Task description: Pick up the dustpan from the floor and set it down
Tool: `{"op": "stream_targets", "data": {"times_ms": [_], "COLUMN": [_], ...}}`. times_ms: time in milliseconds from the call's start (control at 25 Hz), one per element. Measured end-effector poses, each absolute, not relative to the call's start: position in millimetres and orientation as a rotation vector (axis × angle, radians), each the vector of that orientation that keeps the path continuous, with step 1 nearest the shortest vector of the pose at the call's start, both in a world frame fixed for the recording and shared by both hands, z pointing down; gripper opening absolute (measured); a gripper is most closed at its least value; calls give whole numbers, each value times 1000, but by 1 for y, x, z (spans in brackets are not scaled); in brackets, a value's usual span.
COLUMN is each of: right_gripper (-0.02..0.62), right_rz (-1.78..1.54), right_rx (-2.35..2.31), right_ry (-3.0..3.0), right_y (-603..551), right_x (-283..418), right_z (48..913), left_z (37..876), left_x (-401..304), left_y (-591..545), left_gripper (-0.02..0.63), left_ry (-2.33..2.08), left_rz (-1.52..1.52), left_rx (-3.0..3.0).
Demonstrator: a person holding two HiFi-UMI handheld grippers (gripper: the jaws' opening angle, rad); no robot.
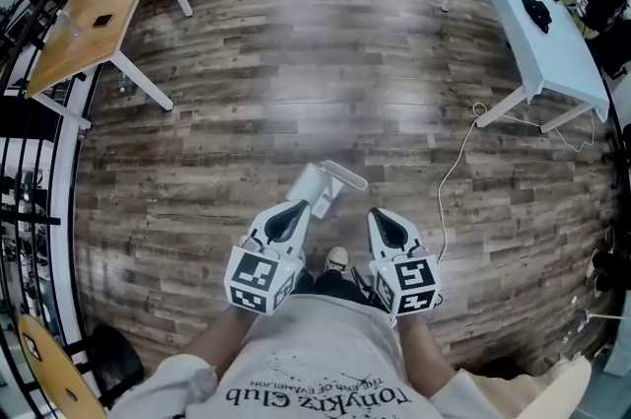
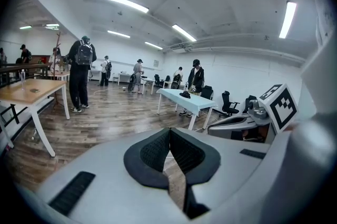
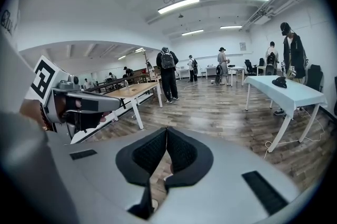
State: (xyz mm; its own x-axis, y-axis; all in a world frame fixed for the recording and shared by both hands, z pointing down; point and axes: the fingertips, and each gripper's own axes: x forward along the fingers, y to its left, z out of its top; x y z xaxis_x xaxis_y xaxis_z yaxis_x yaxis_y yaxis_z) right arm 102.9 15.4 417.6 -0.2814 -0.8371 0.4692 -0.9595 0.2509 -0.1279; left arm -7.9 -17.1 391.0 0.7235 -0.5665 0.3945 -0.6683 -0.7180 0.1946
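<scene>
the pale grey plastic dustpan (image 1: 323, 187) sits on the brown plank floor (image 1: 325, 62) at lower centre of the head view, just ahead of both grippers and touching neither. the left gripper (image 1: 296, 210) and right gripper (image 1: 381, 216) are both clenched and empty, their ribbed black pads (image 2: 152, 152) meeting. the gripper views miss the dustpan but show strip lights (image 3: 179, 5) on a white ceiling, a wooden worktop (image 3: 131, 91) and a pale blue worktop (image 3: 287, 92).

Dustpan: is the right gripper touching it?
Apart. The head view shows bare floor between the right gripper and the dustpan; the right gripper view shows its jaws shut on nothing.
</scene>
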Motion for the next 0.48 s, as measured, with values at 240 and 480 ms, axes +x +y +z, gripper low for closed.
{"op": "stream_targets", "data": {"times_ms": [240, 480], "right_gripper": [26, 26], "right_rz": [583, 592], "right_rx": [1643, 1619], "right_ry": [-2209, -2201], "right_y": [0, -19], "right_x": [104, 108], "right_z": [424, 436], "left_z": [399, 413], "left_x": [-9, -2], "left_y": [-35, -52], "left_gripper": [23, 23], "left_ry": [-958, -933], "left_rz": [456, 472], "left_rx": [2586, 2581]}}
